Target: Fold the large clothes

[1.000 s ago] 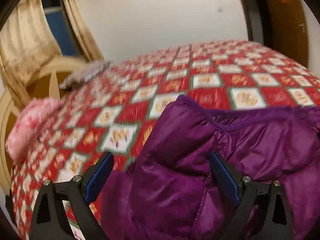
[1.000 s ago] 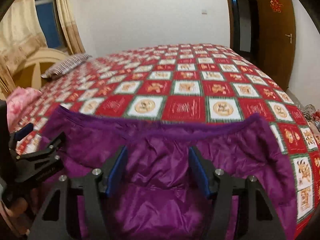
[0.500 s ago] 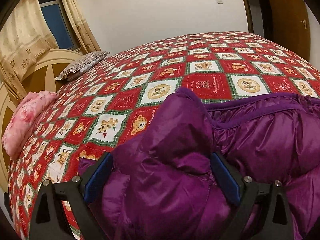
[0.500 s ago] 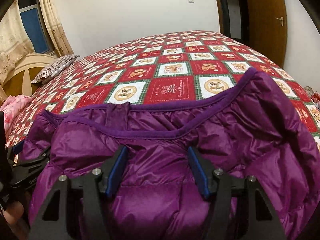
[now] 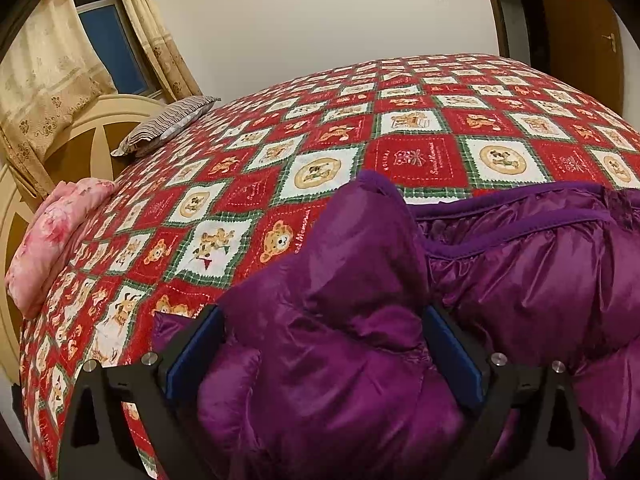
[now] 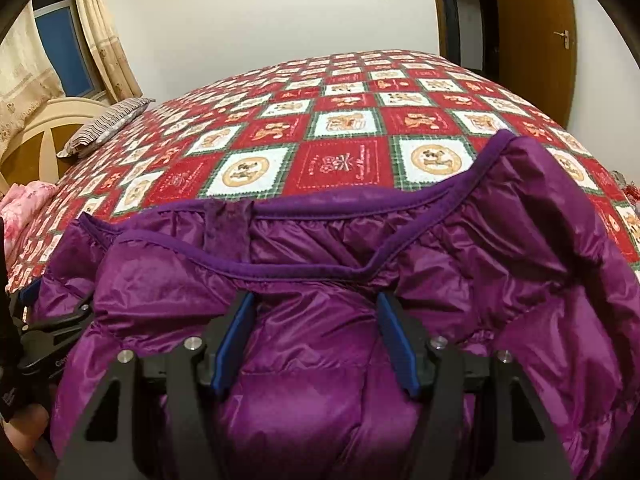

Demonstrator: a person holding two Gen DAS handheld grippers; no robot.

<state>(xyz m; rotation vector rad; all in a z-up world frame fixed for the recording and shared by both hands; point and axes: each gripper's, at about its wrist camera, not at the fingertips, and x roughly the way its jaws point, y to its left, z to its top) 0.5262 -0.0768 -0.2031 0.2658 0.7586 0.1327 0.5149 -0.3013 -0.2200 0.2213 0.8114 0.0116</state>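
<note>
Puffy purple down jacket (image 6: 440,264) lies on near edge of bed (image 6: 344,160), trimmed hem far side. Left hand-held gripper (image 5: 320,360) and right hand-held gripper (image 6: 316,344) each clamped on thick padded bunch. Likely light, soft, springy, slippery shell; grip bulk near hem

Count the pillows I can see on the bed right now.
2. A striped pillow lies by the headboard at the far left, and a pink floral pillow sits nearer, at the bed's left edge. The purple jacket may hide others.
</note>
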